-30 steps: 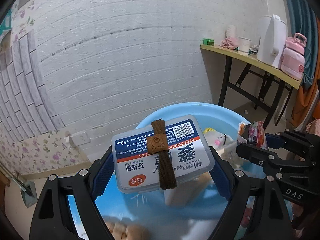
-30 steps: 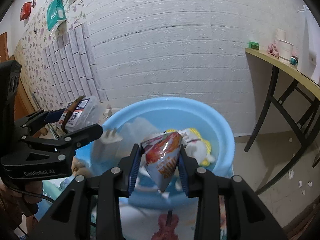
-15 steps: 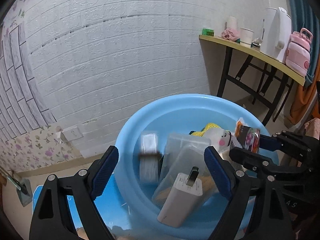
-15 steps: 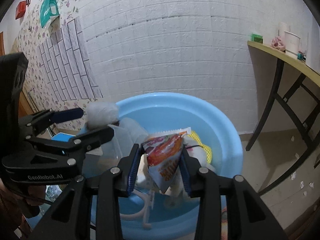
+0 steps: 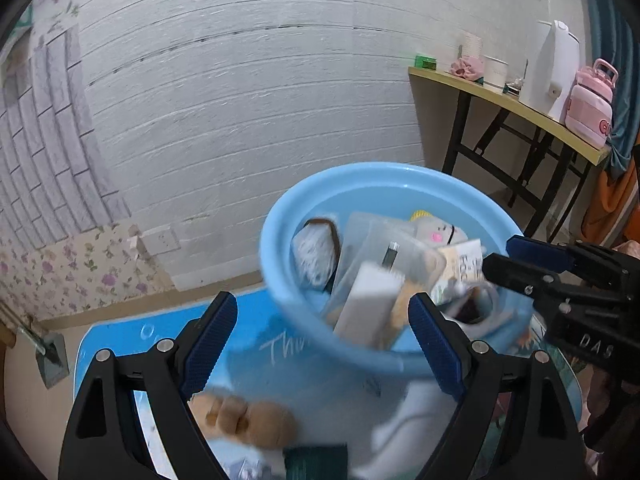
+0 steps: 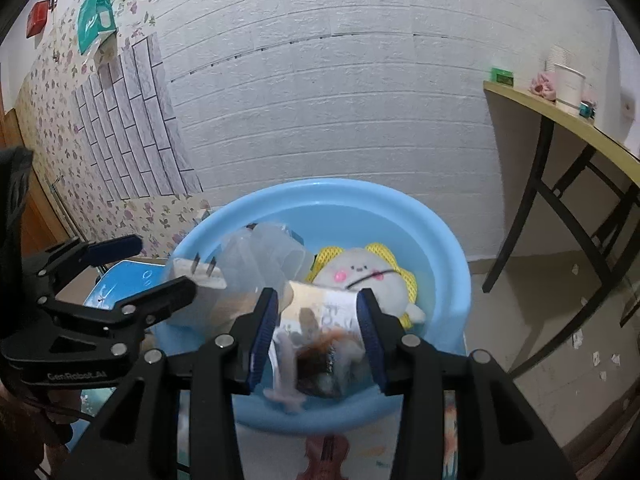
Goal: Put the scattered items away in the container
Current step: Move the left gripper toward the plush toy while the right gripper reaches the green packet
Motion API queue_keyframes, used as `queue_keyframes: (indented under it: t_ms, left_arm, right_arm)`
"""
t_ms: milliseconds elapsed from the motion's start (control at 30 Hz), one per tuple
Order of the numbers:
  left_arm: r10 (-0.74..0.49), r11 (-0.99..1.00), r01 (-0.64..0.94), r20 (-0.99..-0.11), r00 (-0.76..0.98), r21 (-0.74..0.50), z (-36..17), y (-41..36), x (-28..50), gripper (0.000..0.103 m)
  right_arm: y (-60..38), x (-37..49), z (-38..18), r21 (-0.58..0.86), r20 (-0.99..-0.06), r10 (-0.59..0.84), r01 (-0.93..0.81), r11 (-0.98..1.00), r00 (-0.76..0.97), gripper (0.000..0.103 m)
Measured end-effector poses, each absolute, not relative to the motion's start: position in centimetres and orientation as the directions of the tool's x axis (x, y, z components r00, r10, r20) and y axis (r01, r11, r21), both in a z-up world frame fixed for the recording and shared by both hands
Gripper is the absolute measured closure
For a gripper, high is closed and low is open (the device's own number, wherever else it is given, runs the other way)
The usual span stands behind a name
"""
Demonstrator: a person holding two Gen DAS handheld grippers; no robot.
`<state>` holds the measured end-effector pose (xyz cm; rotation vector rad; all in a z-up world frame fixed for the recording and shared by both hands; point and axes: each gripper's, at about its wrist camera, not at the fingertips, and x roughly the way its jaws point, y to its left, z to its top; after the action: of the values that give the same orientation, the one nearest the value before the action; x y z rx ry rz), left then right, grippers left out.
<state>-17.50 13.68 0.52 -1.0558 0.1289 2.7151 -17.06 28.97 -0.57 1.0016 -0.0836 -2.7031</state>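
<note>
- Left wrist view: the left hand-held gripper is spread wide, nothing held. Just beyond its fingertips a blue basin is seen, filled with a clear box and a plush toy.
- Right wrist view: the right hand-held gripper has just been opening; a blurred snack packet is seen between its pads, over the basin; contact cannot be told.

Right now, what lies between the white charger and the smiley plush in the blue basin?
A clear plastic box, seen in the right wrist view.

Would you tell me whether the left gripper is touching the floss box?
Apart. The left wrist view shows the left gripper's jaws open, empty, with the floss box in the basin beyond.
</note>
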Motion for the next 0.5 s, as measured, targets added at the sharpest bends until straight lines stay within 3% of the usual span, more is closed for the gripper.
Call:
queue_keyframes:
  t_ms: [500]
  left_arm:
    - [0.115, -0.99, -0.144, -0.655, -0.747, -0.01, 2.0, 7.6, -10.7, 0.015]
  right_arm:
    - [26.9, -11.8, 1.5, 0.16, -0.631, -0.264, 0.212, -0.964, -0.729, 0.063]
